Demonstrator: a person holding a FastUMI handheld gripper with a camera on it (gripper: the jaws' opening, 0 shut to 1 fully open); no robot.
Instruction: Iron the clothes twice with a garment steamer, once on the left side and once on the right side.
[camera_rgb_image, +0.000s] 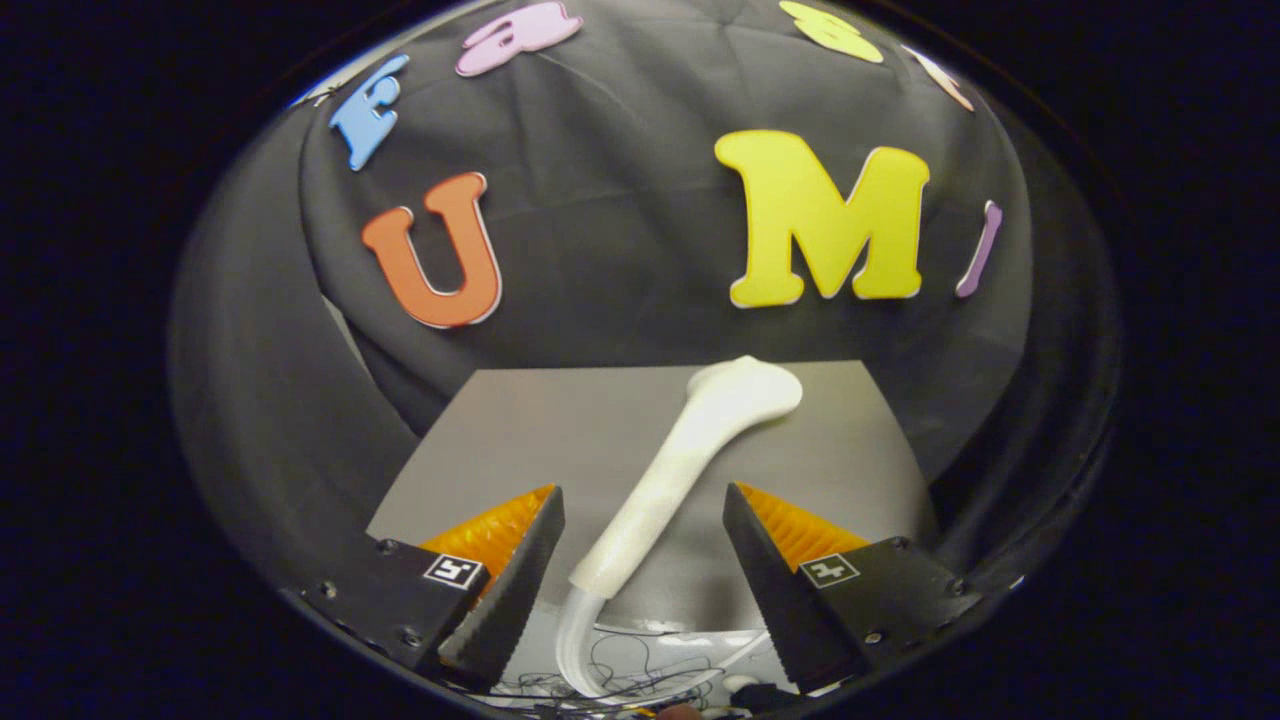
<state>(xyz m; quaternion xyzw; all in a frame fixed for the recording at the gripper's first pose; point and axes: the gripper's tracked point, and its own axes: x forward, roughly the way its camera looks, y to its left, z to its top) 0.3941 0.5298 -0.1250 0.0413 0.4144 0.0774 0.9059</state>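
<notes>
Your claw (645, 570) is spread wide apart, and neither finger touches anything. The white garment steamer (690, 465) lies on the grey table (520, 430) with its handle running up between your two fingers: the lower end of the handle sits in the gap between them, clear of both, nearer neither side by much. From there the steamer slants away from you and to the right, ending in its broad rounded head beyond the fingertips, close to the table's far edge. A white hose (575, 645) curves down from the handle's lower end, below the table's near edge, where some thin dark wires (640, 665) lie tangled. Black cloth (620, 230) hangs behind the table.
</notes>
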